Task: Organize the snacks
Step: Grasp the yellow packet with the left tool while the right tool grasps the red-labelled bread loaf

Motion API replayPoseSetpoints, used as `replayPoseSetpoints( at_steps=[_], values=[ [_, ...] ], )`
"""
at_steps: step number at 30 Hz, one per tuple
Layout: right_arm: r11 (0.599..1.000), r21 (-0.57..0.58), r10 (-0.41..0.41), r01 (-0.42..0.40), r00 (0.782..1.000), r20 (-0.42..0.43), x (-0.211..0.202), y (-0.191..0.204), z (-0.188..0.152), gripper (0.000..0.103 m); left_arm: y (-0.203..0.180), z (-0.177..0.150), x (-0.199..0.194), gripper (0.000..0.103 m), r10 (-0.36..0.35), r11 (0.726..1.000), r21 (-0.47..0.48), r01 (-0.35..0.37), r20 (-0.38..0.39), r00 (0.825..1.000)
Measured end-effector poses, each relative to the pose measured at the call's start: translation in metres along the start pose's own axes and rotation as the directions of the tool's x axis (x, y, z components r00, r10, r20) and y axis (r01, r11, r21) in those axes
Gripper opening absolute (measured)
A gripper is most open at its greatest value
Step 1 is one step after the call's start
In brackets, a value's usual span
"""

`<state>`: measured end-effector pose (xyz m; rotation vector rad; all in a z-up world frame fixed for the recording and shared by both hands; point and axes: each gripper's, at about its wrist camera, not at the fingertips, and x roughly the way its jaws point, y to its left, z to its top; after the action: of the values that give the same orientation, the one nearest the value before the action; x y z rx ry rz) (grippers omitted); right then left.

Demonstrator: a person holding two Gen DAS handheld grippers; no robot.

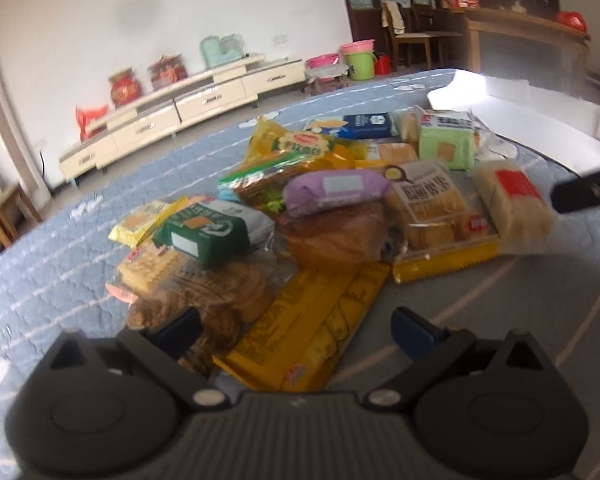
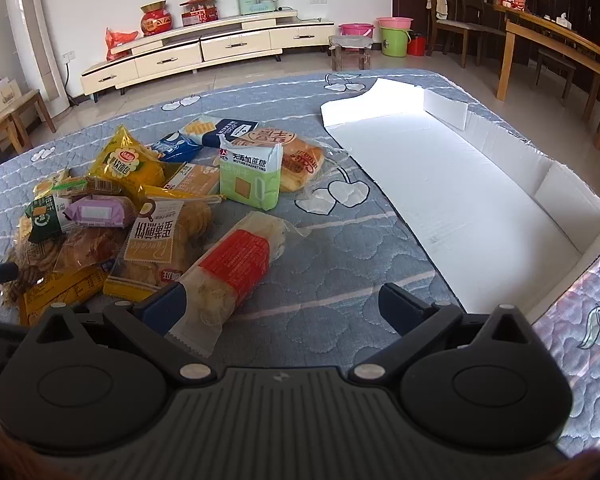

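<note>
1. Right gripper (image 2: pixel 282 300) hangs spread wide and empty over the bed (image 2: pixel 340 264), its left finger touching the red-labelled pack (image 2: pixel 232 268).
2. That pack lies apart from the snack pile (image 2: pixel 112 208), long axis running from the gripper toward the bed's far edge.
3. White tray (image 2: pixel 460 184) waits empty at the right edge.
4. Left gripper (image 1: pixel 296 328), also wide and empty, hovers at the yellow pack (image 1: pixel 312 328); the right looks nearer the tray.
</note>
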<state>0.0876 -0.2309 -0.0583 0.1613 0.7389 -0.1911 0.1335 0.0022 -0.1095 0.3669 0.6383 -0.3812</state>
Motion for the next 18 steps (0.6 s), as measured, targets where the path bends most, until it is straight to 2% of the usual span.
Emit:
replayPoseSetpoints(
  at_steps=[5, 7, 8, 11, 14, 15, 16, 18],
  values=[
    [1.000, -0.012, -0.004, 0.004, 1.000, 0.011, -0.001, -0.001, -0.001, 0.103, -0.006, 0.001, -0.016, 0.092, -0.089, 0.996, 0.003, 0.089, 0.036, 0.995],
    [1.000, -0.007, 0.002, -0.002, 1.000, 0.009, 0.000, -0.001, 0.000, 0.103, -0.016, 0.002, -0.009, 0.092, -0.053, 0.997, 0.054, 0.052, 0.019, 0.998],
    [1.000, -0.007, 0.003, -0.003, 1.000, 0.008, 0.000, -0.001, 0.000, 0.103, -0.017, 0.003, -0.002, 0.093, -0.045, 0.997, 0.057, 0.045, 0.003, 0.999],
    [1.000, -0.014, -0.003, 0.003, 1.000, 0.011, -0.001, -0.001, 0.000, 0.103, -0.005, 0.008, 0.013, 0.100, -0.097, 0.995, -0.015, 0.096, -0.008, 0.995],
    [1.000, -0.009, -0.007, 0.007, 1.000, 0.006, 0.000, -0.004, 0.000, 0.103, 0.002, 0.009, 0.019, 0.102, -0.143, 0.990, -0.017, 0.142, -0.013, 0.990],
    [1.000, -0.006, -0.007, 0.007, 1.000, 0.004, 0.001, -0.005, 0.000, 0.103, 0.003, 0.009, 0.018, 0.100, -0.158, 0.987, -0.022, 0.158, -0.021, 0.987],
    [1.000, -0.003, -0.008, 0.008, 1.000, 0.003, 0.002, -0.005, 0.001, 0.103, 0.004, 0.008, 0.016, 0.091, -0.191, 0.981, -0.033, 0.191, -0.029, 0.981],
    [1.000, 0.001, -0.009, 0.009, 1.000, 0.002, 0.003, -0.006, 0.000, 0.103, 0.004, 0.004, 0.010, 0.089, -0.242, 0.968, -0.070, 0.239, -0.037, 0.970]
  ],
)
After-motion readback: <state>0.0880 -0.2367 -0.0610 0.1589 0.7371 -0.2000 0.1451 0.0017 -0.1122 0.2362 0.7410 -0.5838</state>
